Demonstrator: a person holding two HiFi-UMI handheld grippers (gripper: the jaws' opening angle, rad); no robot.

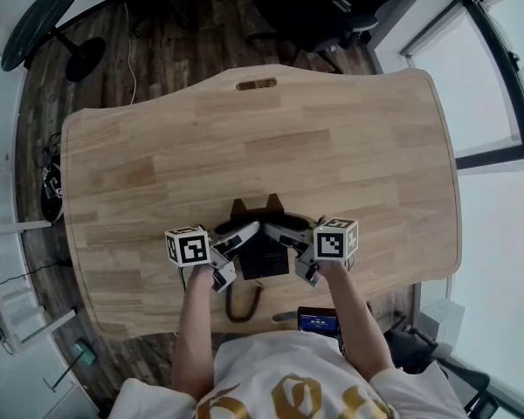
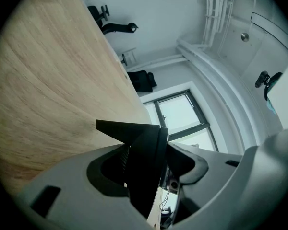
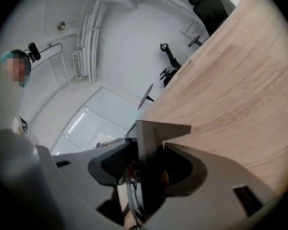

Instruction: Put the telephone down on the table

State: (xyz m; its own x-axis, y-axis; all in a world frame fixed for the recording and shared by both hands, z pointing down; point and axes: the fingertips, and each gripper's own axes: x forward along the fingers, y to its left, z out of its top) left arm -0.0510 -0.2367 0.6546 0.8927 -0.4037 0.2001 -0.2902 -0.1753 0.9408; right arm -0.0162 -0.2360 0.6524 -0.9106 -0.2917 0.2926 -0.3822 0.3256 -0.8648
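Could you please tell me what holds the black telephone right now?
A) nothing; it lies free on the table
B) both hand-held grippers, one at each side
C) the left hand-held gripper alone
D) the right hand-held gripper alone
B: the left hand-held gripper and the right hand-held gripper each have their jaws clamped on an edge of the telephone.

Tabletop (image 1: 140,155): light wood planks with rounded corners and gently curved edges. It stands on a dark wood floor (image 1: 166,51). An oblong slot (image 1: 256,84) is cut through the wood, centred, just inside the far edge. The grain runs parallel to the slot's long side. A black phone (image 1: 264,256) sits straight across from the slot at the opposite edge. Can't tell whether it touches the wood.
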